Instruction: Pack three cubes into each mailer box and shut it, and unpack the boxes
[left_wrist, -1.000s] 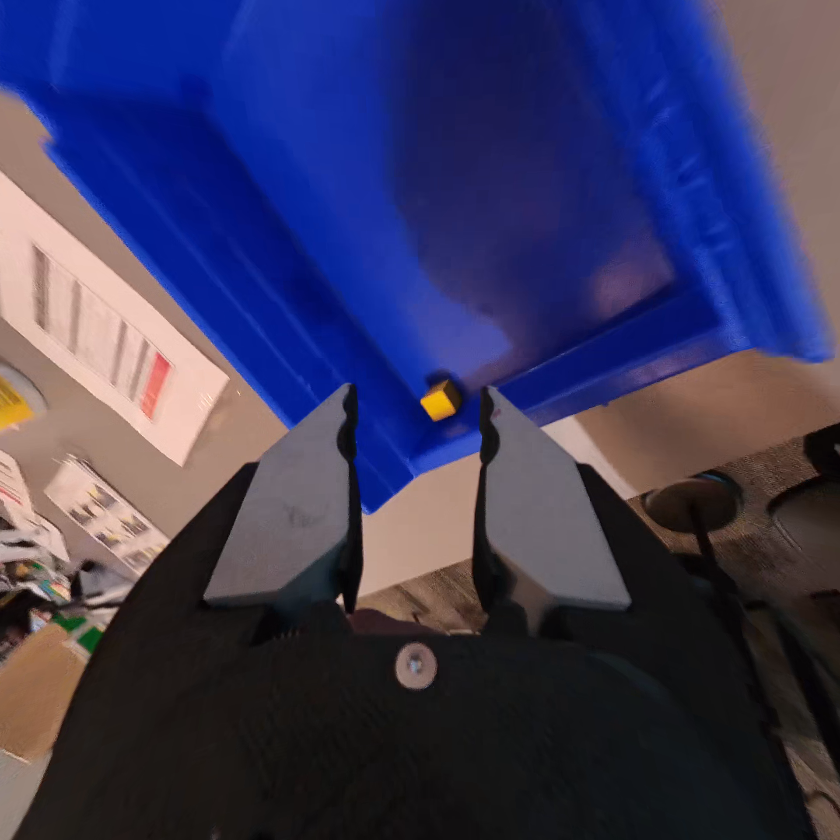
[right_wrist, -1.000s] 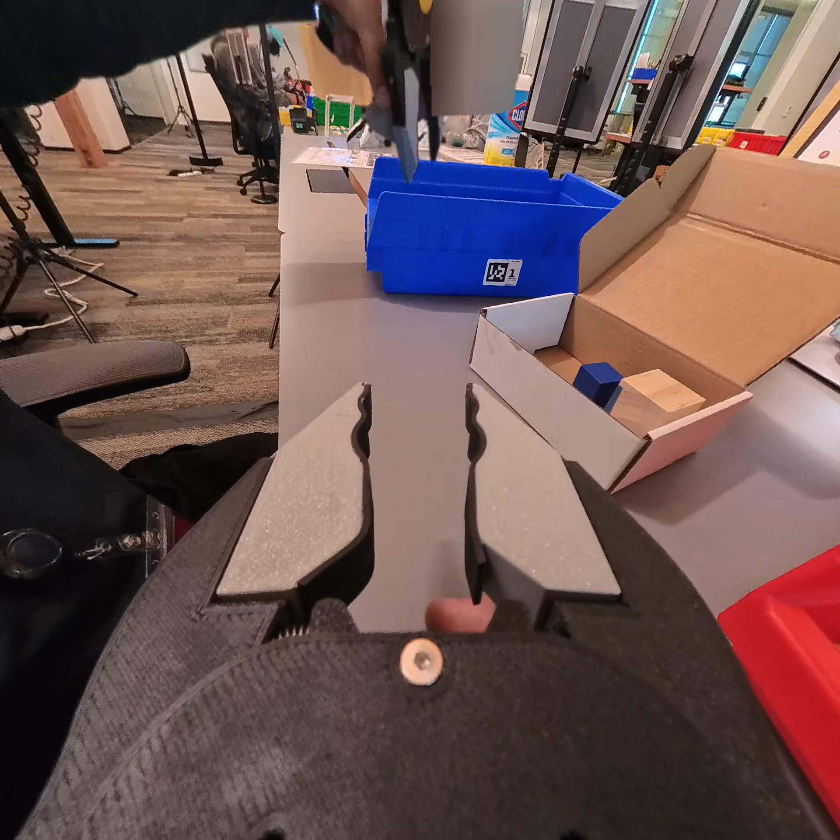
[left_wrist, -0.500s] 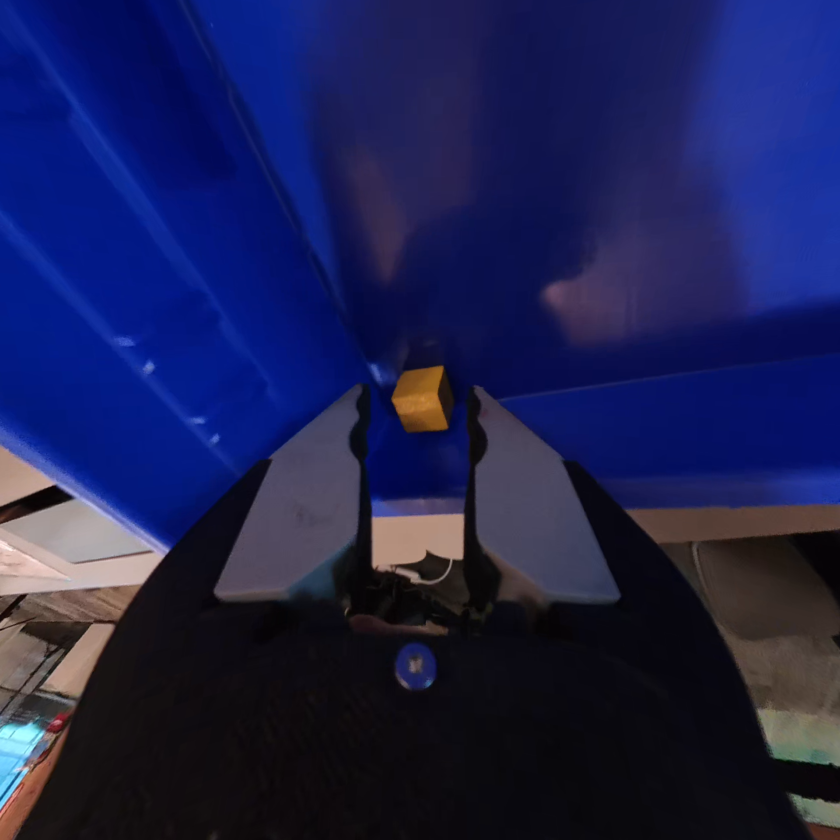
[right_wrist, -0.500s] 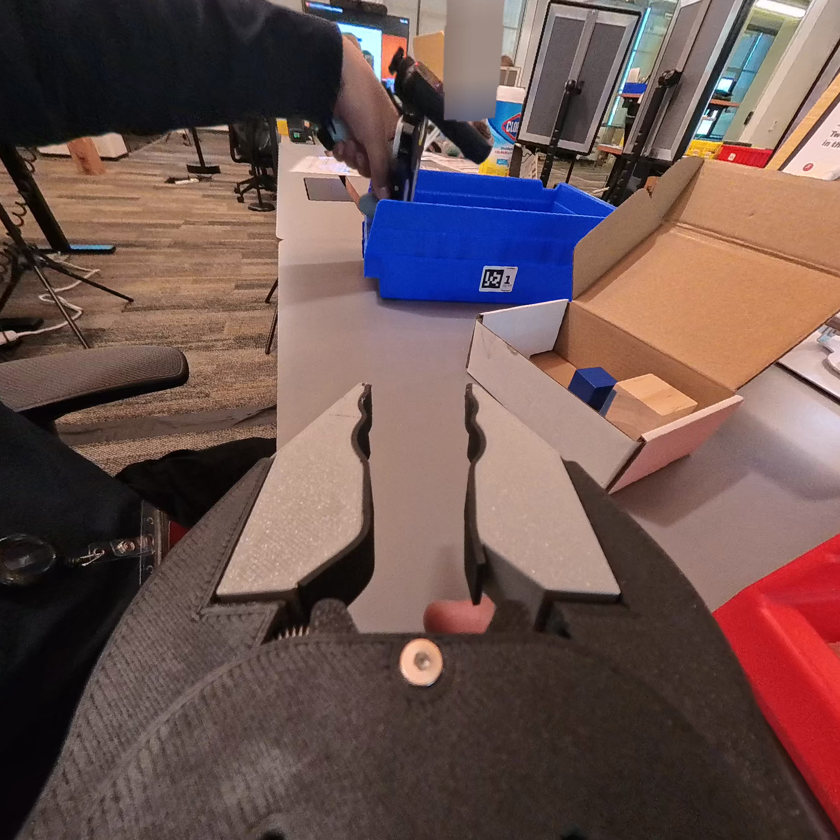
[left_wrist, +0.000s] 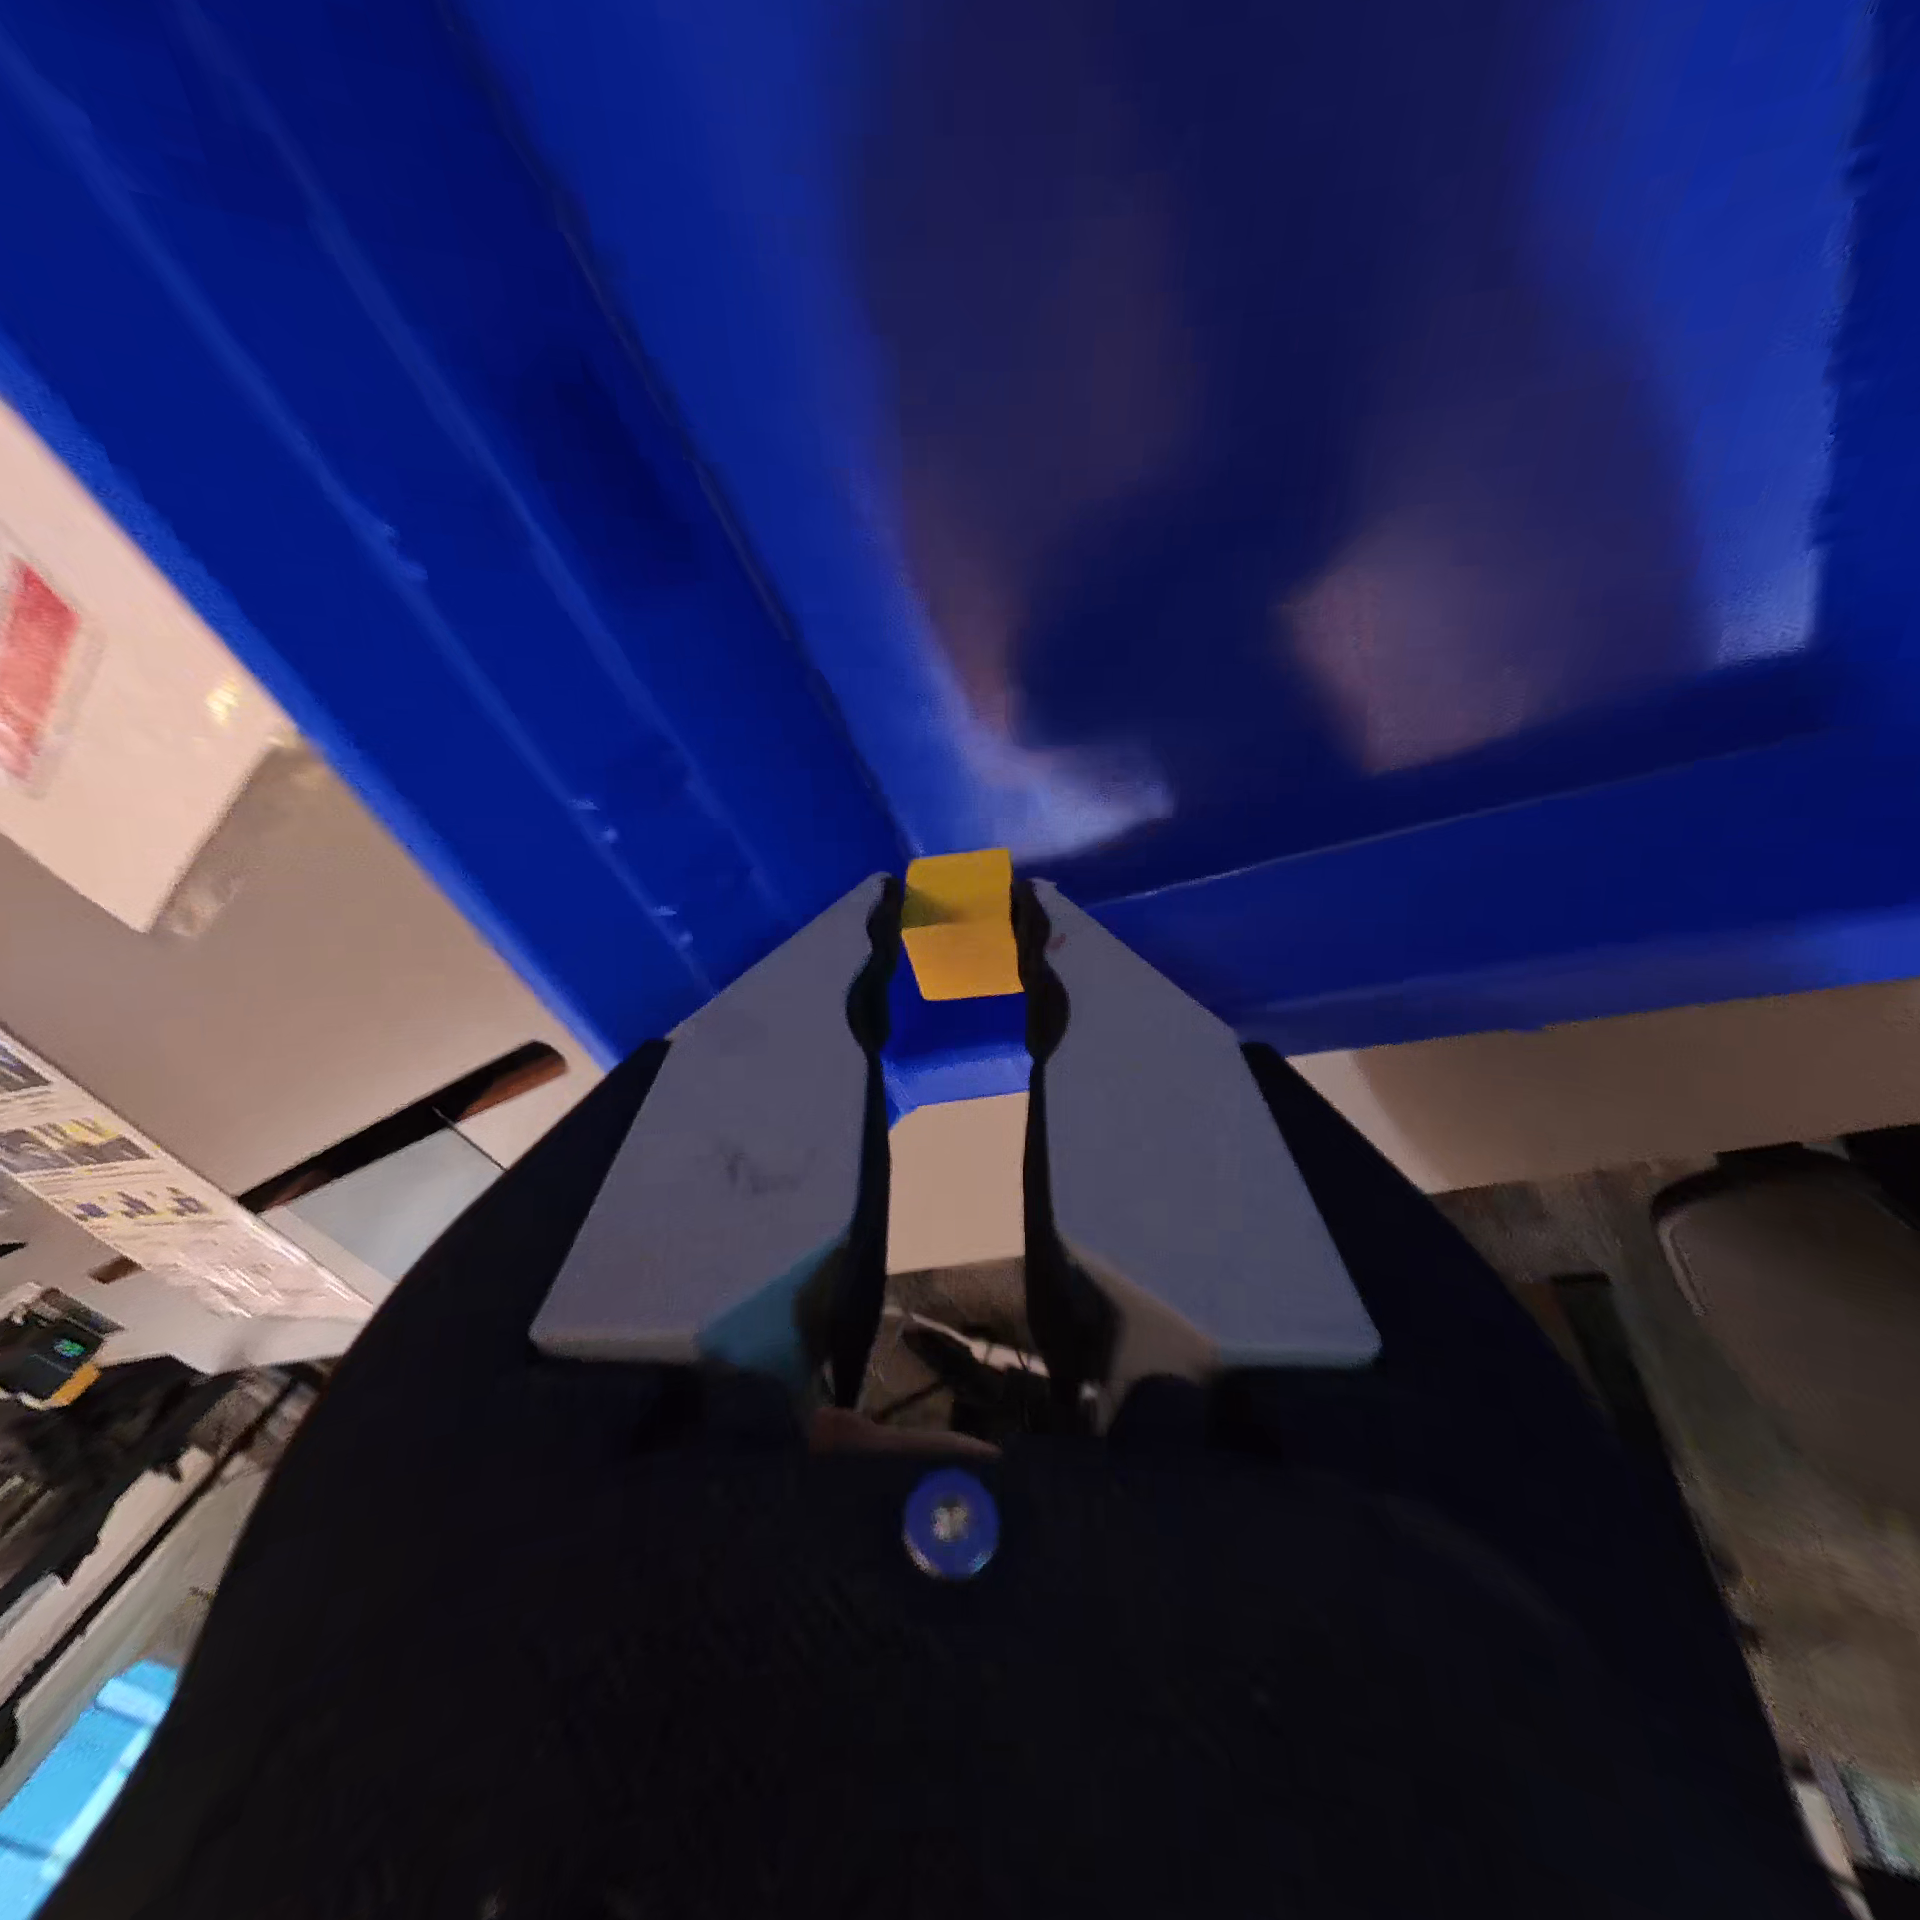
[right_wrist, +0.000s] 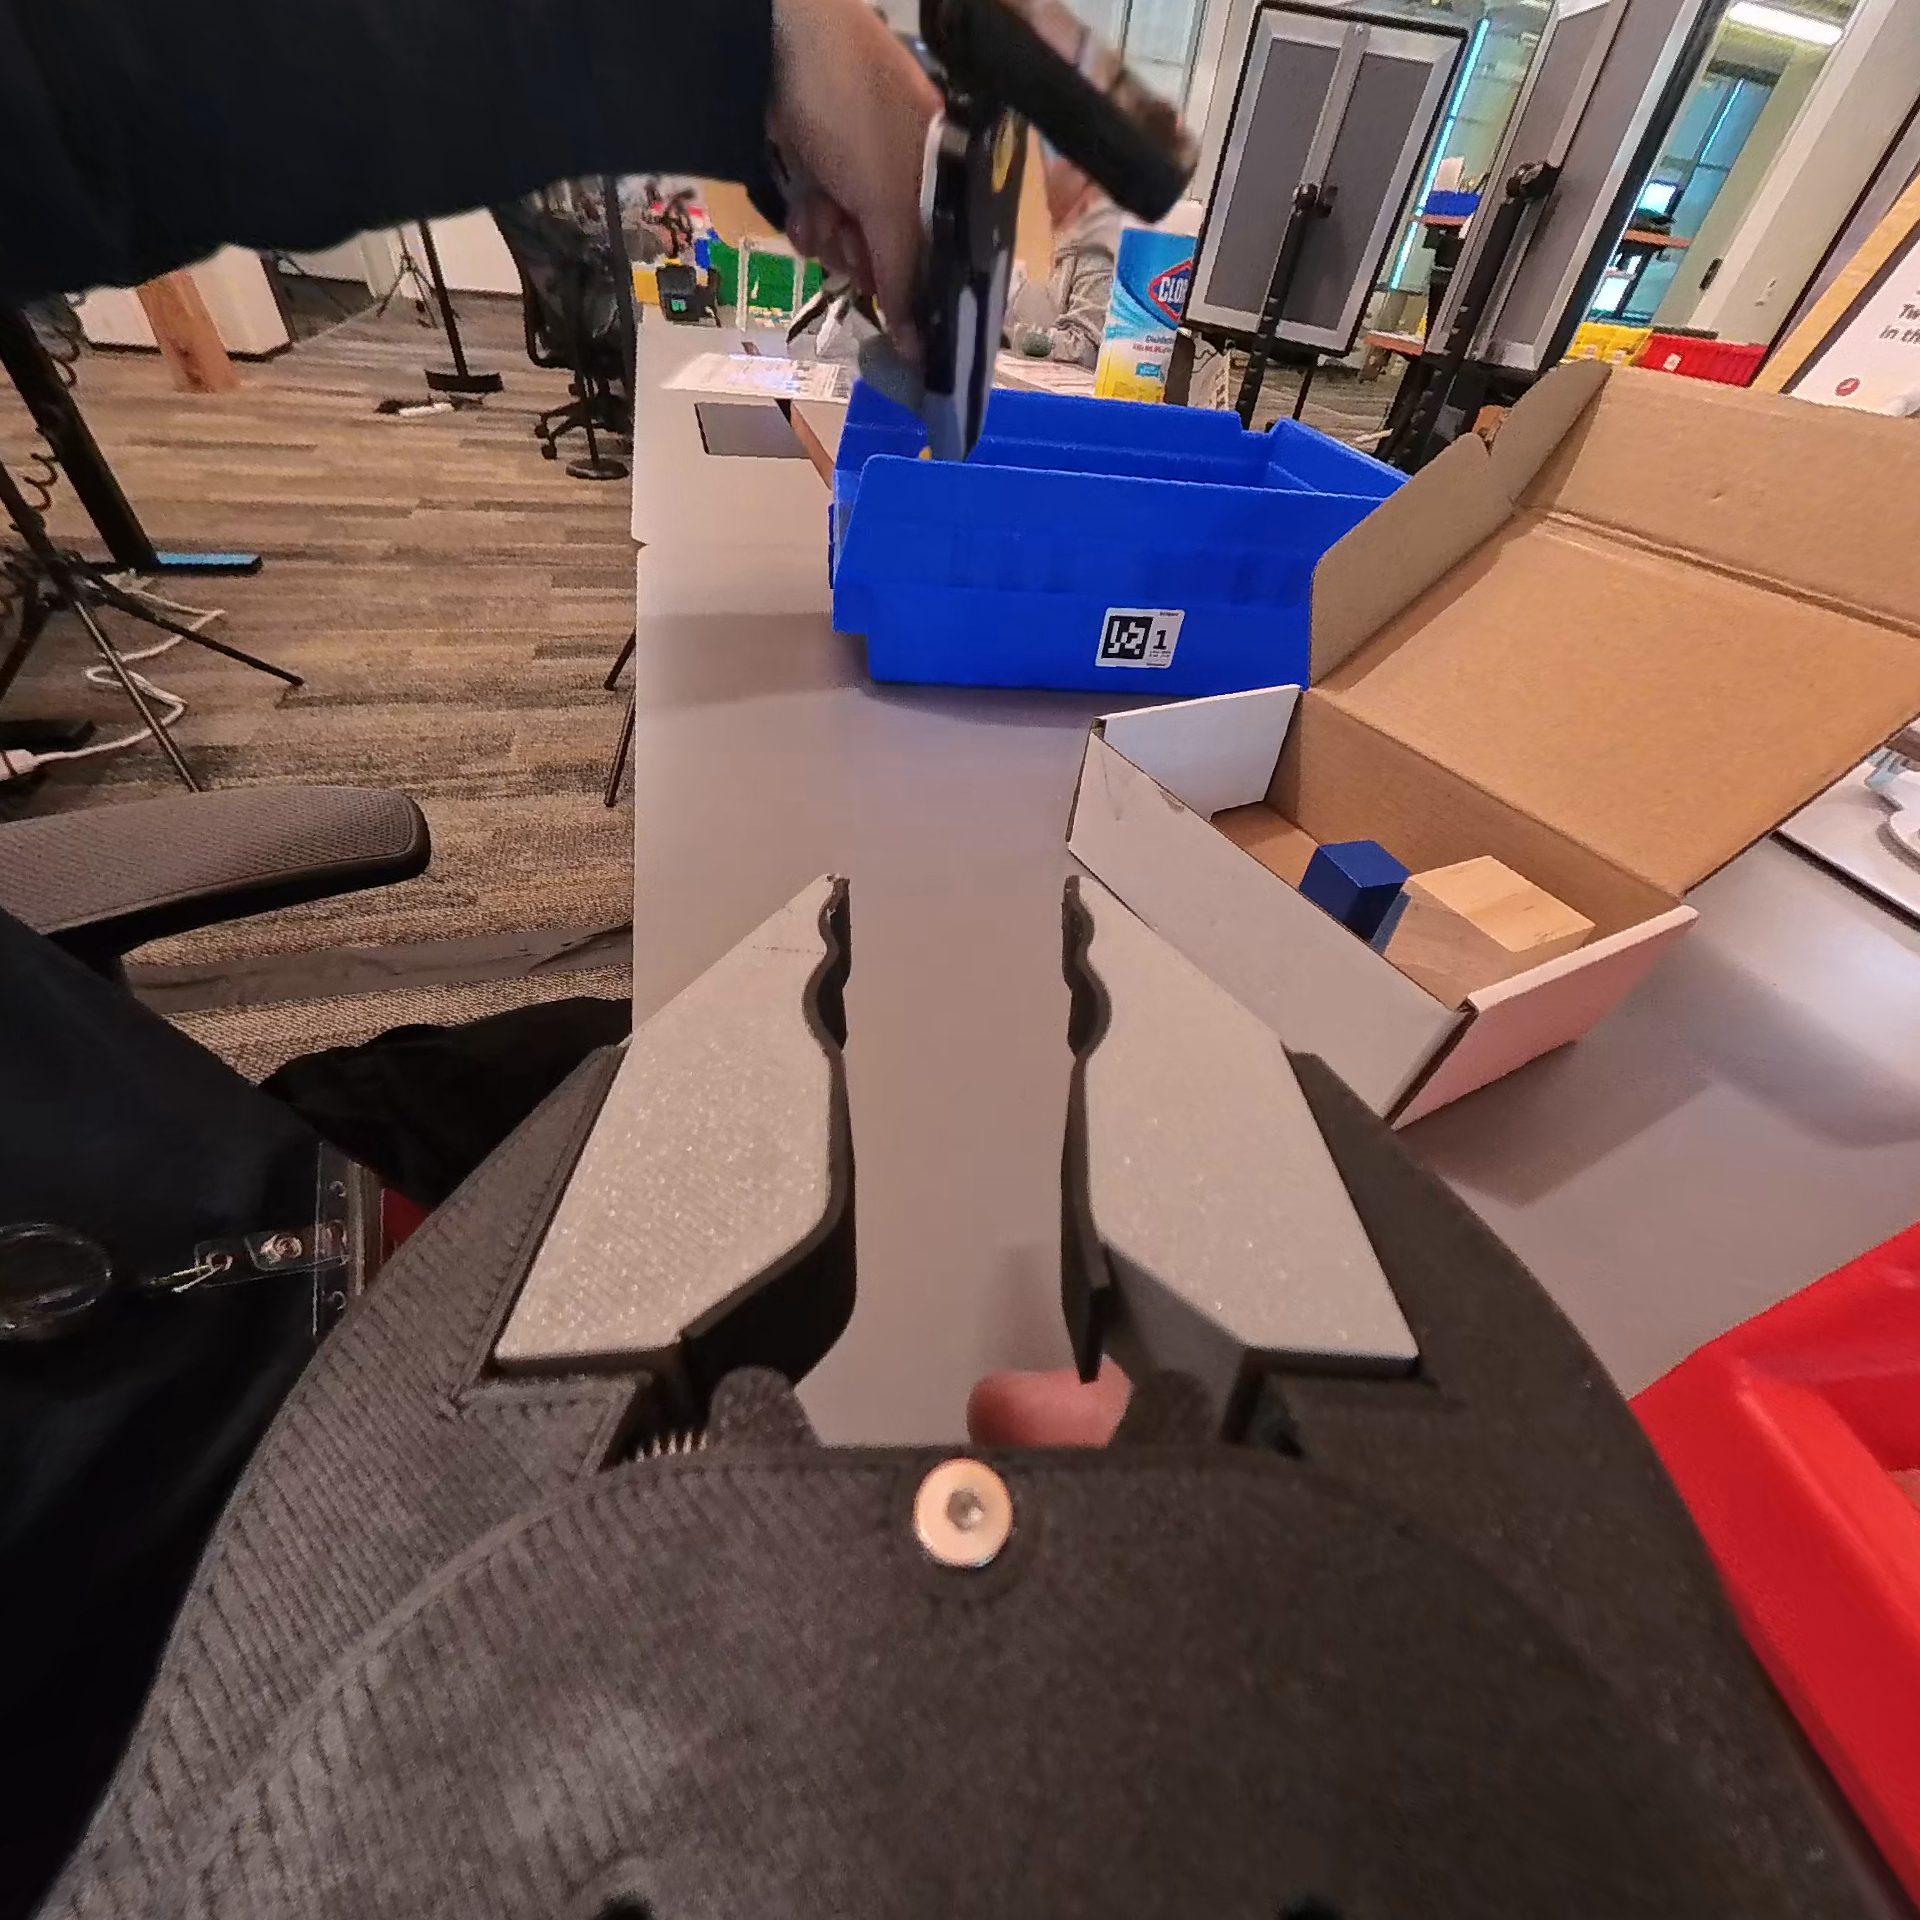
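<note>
Both jaws of the left gripper (left_wrist: 957, 914) pinch a small yellow cube (left_wrist: 957, 923) at their tips, down in a corner of the blue bin (left_wrist: 1195, 364). Spread apart and holding nothing, the right gripper (right_wrist: 956, 914) hovers above the grey table (right_wrist: 914, 800). Just beside it to the right stands an open cardboard mailer box (right_wrist: 1174, 914), lid raised, with a blue cube (right_wrist: 1356, 878) and a wooden cube (right_wrist: 1496, 914) inside, close together. Beyond the box sits the blue bin, with the left gripper dipping into its far end. A red bin (right_wrist: 1808, 1455) shows at the lower right.
</note>
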